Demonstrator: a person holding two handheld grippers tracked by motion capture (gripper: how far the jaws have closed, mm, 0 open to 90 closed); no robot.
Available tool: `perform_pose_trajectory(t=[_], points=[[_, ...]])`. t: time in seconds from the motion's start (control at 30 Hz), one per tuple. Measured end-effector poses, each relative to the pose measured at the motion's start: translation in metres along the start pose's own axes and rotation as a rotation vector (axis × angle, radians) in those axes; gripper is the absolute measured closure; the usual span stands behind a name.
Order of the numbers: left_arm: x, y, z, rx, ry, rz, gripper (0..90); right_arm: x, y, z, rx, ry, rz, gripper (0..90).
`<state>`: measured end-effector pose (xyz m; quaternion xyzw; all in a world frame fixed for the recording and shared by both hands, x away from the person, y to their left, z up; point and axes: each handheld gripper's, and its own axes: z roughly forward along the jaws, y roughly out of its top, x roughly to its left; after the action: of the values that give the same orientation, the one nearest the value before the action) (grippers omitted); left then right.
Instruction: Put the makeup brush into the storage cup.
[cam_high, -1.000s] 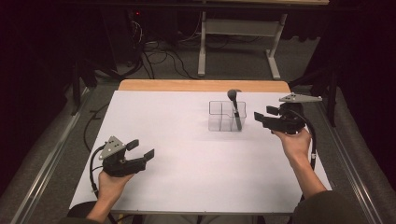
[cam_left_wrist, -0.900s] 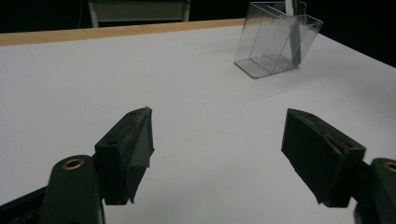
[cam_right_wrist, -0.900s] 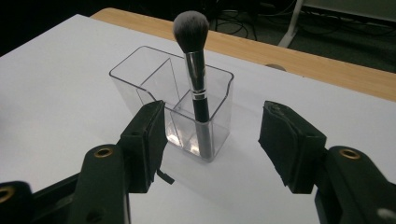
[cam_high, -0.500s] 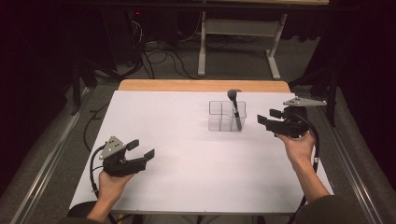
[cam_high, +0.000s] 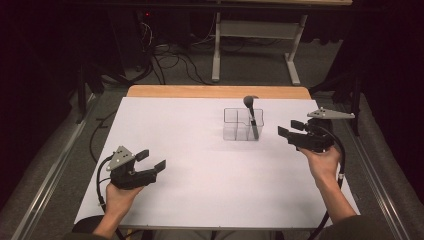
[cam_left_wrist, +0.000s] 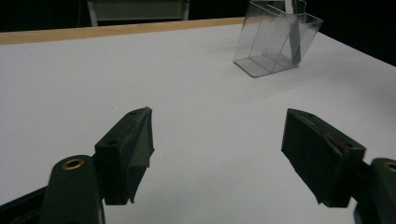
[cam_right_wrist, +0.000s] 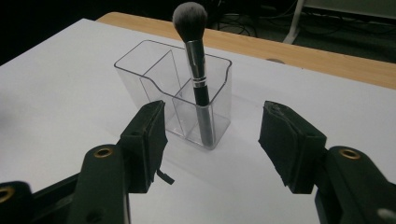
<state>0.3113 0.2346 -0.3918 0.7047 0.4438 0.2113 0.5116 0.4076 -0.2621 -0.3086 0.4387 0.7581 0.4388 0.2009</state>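
While the left gripper (cam_high: 152, 160) rests low on the white table (cam_high: 200, 190) with its jaws apart and nothing between them, the clear organizer (cam_high: 243, 124) — a makeup brush (cam_high: 251, 116) upright in its compartment — stands just ahead of the right gripper (cam_high: 290, 128), whose jaws gape empty.

light: bright on table (cam_high: 190, 150), dim bkgd | shadows: soft | focus: near jaws slightly blurred | glare: none

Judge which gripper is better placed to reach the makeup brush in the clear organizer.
Right. The right gripper hovers open just beside the clear organizer, facing the makeup brush. The left gripper sits open far across the table.
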Motion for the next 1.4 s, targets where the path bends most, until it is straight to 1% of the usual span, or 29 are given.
perform_pose_trajectory(t=[0.03,0.27,0.4,0.43,0.57,0.7,0.73,0.77,1.07,1.17,1.27,1.3,1.33,1.4], points=[[0.000,0.000,0.000,0.000,0.000,0.000,25.1,0.000,-0.001,-0.001,0.003,-0.002,0.015,42.7],[0.000,0.000,0.000,0.004,-0.001,0.000,25.1,-0.001,-0.005,-0.003,0.004,0.005,0.025,42.6],[0.000,0.000,0.000,0.004,-0.001,-0.001,25.1,-0.001,-0.006,-0.003,0.003,0.012,0.015,42.6],[0.000,0.000,0.000,0.004,-0.001,-0.001,25.1,0.001,-0.007,-0.004,0.007,0.014,0.022,42.6],[0.000,0.000,0.001,0.003,-0.002,-0.001,25.1,0.002,-0.007,-0.005,0.000,0.023,0.012,42.6],[0.000,0.000,0.000,0.003,-0.001,-0.003,25.1,0.005,-0.009,-0.006,0.003,0.028,0.016,42.7],[0.001,0.000,0.000,0.002,0.000,-0.003,25.1,0.004,-0.009,-0.006,-0.001,0.030,0.007,42.7],[0.001,0.000,0.000,0.002,0.000,-0.004,25.1,0.005,-0.010,-0.007,0.003,0.030,0.014,42.7],[0.001,0.000,0.000,0.003,0.001,-0.003,25.1,0.006,-0.014,-0.011,-0.013,0.037,0.012,43.0],[0.001,0.000,0.000,0.003,0.001,-0.003,25.1,0.008,-0.016,-0.011,-0.006,0.040,0.022,43.0],[0.001,0.000,0.000,0.002,0.001,-0.004,25.1,0.008,-0.019,-0.010,-0.002,0.041,0.020,43.0],[0.001,0.000,0.000,0.002,0.001,-0.004,25.1,0.008,-0.020,-0.011,0.000,0.043,0.026,43.0],[0.001,0.000,0.000,0.002,0.001,-0.004,25.1,0.008,-0.021,-0.010,-0.002,0.043,0.019,43.0],[0.001,0.000,0.001,0.003,0.000,-0.003,25.1,0.008,-0.021,-0.011,-0.002,0.043,0.025,43.0]])
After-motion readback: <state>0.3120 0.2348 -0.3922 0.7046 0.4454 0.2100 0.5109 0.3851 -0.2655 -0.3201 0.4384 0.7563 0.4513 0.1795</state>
